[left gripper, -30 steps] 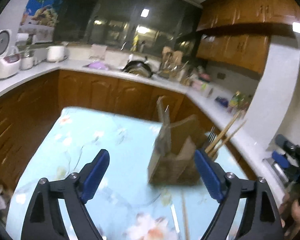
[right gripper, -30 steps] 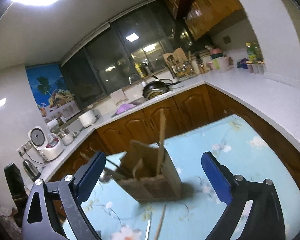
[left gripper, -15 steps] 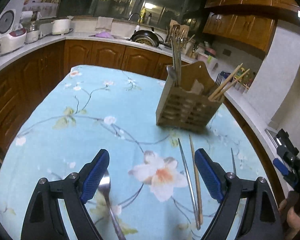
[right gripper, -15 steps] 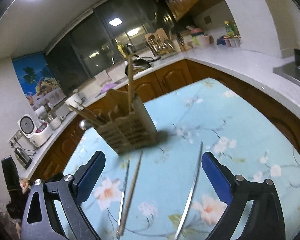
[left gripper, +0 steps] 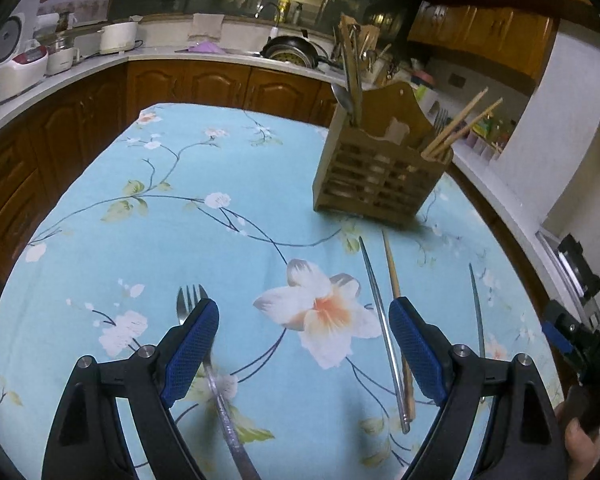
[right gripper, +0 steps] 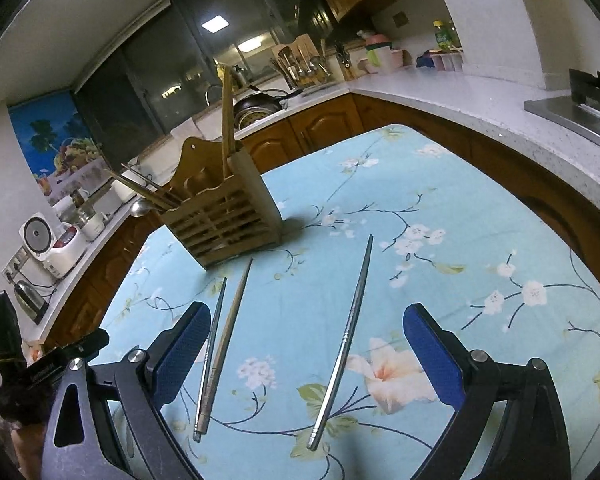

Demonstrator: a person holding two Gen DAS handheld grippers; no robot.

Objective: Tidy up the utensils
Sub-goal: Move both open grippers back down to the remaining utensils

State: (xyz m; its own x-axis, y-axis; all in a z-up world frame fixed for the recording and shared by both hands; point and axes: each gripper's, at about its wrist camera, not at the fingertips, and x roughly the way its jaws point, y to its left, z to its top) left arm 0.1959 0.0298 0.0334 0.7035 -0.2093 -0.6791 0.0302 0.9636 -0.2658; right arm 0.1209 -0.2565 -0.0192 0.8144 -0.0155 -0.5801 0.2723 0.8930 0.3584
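Hovering left gripper [left gripper: 304,332], jaws wide | fork [left gripper: 204,344] beneath | tablecloth [left gripper: 172,232] open ahead

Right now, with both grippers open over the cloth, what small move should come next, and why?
Probably lower the right gripper onto the lone metal chopstick lying loose between its open jaws, then close. That piece sits apart from the other pair, and the wooden holder stands just beyond. The left gripper is open too, with the fork by its left finger.
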